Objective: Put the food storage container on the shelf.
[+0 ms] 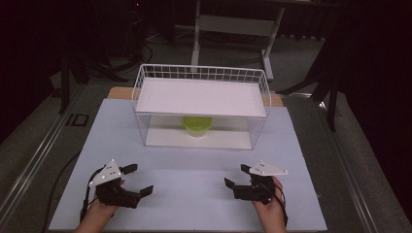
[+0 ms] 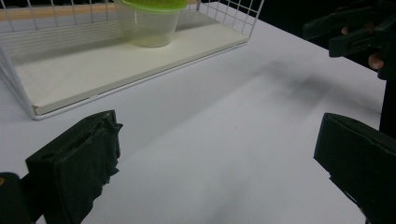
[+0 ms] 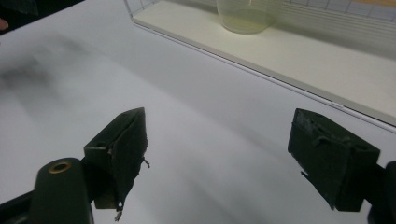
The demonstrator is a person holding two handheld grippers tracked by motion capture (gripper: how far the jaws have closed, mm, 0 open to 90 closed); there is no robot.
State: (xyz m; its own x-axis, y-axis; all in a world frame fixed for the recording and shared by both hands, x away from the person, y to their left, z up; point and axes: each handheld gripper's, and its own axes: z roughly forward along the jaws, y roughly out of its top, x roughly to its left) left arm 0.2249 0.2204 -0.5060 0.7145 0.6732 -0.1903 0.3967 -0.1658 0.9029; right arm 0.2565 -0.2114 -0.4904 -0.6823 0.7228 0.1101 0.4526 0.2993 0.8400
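On a pale table [image 1: 194, 194] in a dim room, a person's two hand-held grippers rest side by side, well short of a white wire rack [image 1: 201, 109] that stands at twelve o'clock from them. The left gripper [image 1: 137, 180], at seven o'clock on the table in the high view, has its jaws spread wide with nothing between them; the right gripper [image 1: 237, 175], at five o'clock, is likewise spread and empty. Under the rack's upper shelf [image 1: 201, 97] sits a clear plastic container [image 1: 197, 127] with a green lid, on the lower white board toward its far side. From above, the shelf hides most of the container, leaving a green band and a little of the wall. In the left gripper view the container [image 2: 148, 23] sits at eleven o'clock, its lid cut off by the top edge, and the right gripper [image 2: 352, 35] appears at two o'clock, partly cropped and dark. In the right gripper view the container [image 3: 247, 16] shows its lower wall at one o'clock; its lid is out of frame. Whether it holds anything cannot be made out. The surroundings beyond the table are largely lost in shadow.
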